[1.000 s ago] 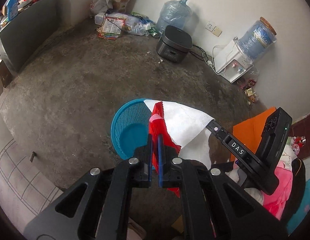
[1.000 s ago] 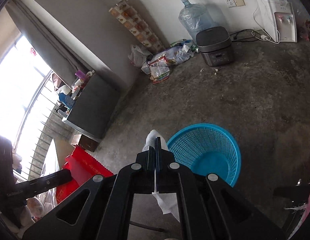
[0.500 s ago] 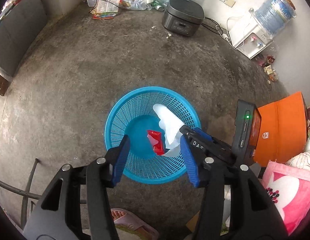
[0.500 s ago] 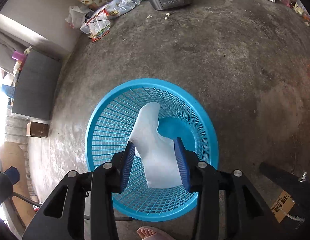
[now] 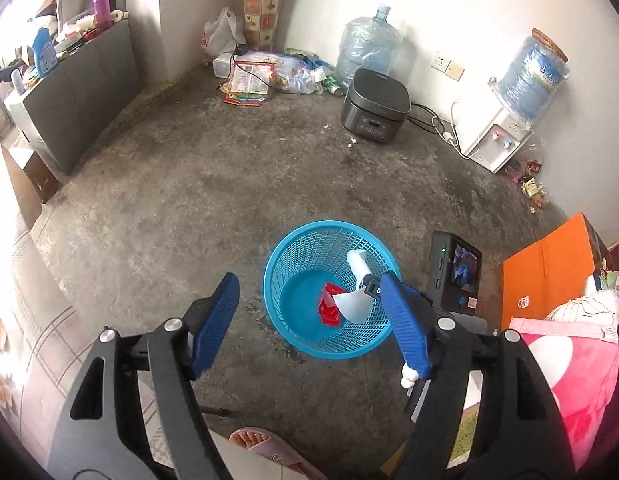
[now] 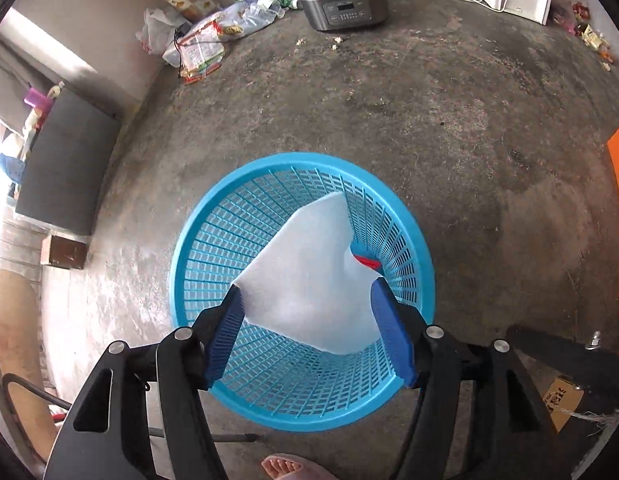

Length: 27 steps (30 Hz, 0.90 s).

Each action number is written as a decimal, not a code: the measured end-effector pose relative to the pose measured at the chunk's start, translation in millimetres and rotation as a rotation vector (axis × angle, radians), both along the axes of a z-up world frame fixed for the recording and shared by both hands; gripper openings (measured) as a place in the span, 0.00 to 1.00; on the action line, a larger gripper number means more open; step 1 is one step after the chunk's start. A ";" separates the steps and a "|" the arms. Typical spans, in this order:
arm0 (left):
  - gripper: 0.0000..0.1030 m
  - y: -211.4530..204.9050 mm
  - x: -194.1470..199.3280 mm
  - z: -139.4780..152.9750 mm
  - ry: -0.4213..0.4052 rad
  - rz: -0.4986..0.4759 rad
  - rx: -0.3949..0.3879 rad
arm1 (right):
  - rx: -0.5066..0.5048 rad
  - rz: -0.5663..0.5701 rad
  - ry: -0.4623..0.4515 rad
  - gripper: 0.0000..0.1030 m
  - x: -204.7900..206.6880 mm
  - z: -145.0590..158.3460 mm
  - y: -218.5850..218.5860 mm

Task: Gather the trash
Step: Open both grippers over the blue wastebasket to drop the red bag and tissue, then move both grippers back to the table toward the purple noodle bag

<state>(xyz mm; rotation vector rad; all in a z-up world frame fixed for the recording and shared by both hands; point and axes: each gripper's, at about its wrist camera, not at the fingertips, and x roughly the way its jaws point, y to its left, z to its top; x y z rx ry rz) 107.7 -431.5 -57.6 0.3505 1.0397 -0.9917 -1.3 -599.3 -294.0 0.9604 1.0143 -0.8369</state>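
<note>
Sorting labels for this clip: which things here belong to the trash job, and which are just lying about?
Job: blue basket, white paper, red wrapper.
Lying about: rice cooker, water bottle, orange box, pink slipper.

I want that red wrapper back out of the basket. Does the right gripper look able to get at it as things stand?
Probably not directly. The right gripper, open, hangs over the blue basket, but the white sheet covers nearly all of the red wrapper, leaving only an edge showing.
</note>
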 end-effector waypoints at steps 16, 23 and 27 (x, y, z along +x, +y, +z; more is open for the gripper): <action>0.81 207.9 -25.0 86.4 -0.114 0.200 -0.173 | -0.264 0.120 -0.043 0.65 -22.4 117.1 100.2; 0.85 292.4 -41.5 126.8 -0.175 0.285 -0.327 | -0.517 0.213 -0.230 0.87 -9.1 230.5 161.3; 0.88 338.4 -46.1 146.9 -0.191 0.350 -0.397 | -0.629 0.270 -0.345 0.94 -5.9 280.8 201.7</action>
